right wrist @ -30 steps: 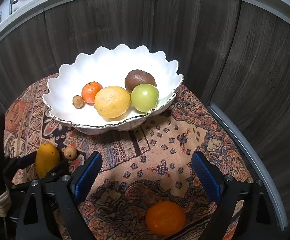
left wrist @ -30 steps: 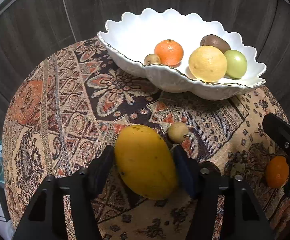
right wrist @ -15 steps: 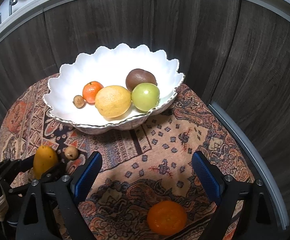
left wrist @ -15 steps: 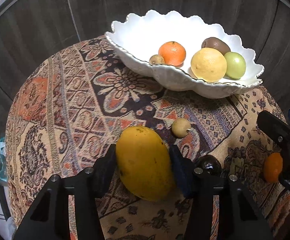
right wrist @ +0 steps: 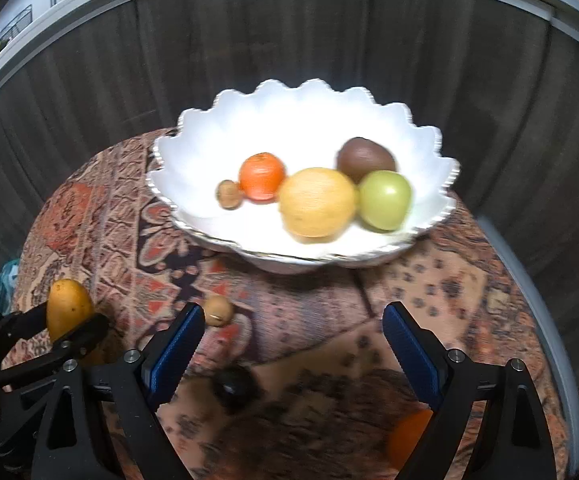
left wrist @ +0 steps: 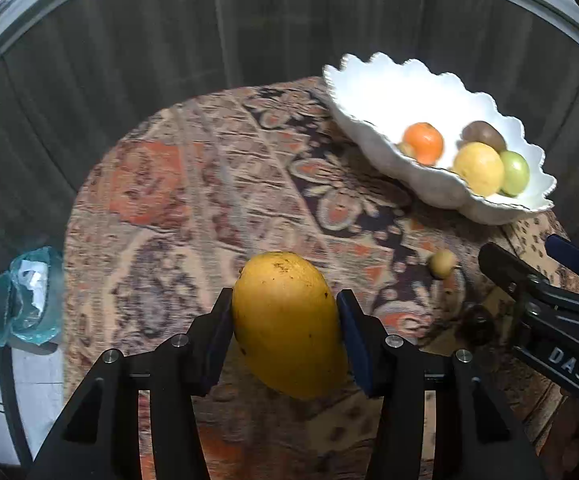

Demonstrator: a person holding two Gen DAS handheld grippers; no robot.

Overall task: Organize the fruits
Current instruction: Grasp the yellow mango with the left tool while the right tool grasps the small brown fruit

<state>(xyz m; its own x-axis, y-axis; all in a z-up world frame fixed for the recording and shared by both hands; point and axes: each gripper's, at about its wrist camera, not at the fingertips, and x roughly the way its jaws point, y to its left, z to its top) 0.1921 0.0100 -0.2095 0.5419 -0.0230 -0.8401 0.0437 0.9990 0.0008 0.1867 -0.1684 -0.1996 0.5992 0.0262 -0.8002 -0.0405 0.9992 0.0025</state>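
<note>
A round tabletop (left wrist: pixel 193 184) covered with a patterned orange and brown cloth stands in front of dark wood panels. The left hand-held gripper (left wrist: pixel 285 320) grips a yellow mango (left wrist: pixel 289 324) between its two fingers, the fruit standing lengthwise and held above the cloth at the near left of the tabletop. The right hand-held gripper (right wrist: pixel 289 344) is spread wide with nothing between its blue-padded fingers (right wrist: pixel 175 344). At the far side sits a white scalloped bowl (right wrist: pixel 289 120) holding a small orange (right wrist: pixel 261 176), a large yellow citrus fruit (right wrist: pixel 317 208), a green apple (right wrist: pixel 385 200), a brown kiwi (right wrist: pixel 363 158) and a small brown nut-like fruit (right wrist: pixel 228 194). On the cloth, a small tan round fruit (right wrist: pixel 218 310) lies just beside the right gripper's left finger, and a dark round object (right wrist: pixel 235 386), blurred, lies nearer. Another orange (right wrist: pixel 409 432) rests by the right finger, partly hidden.
</note>
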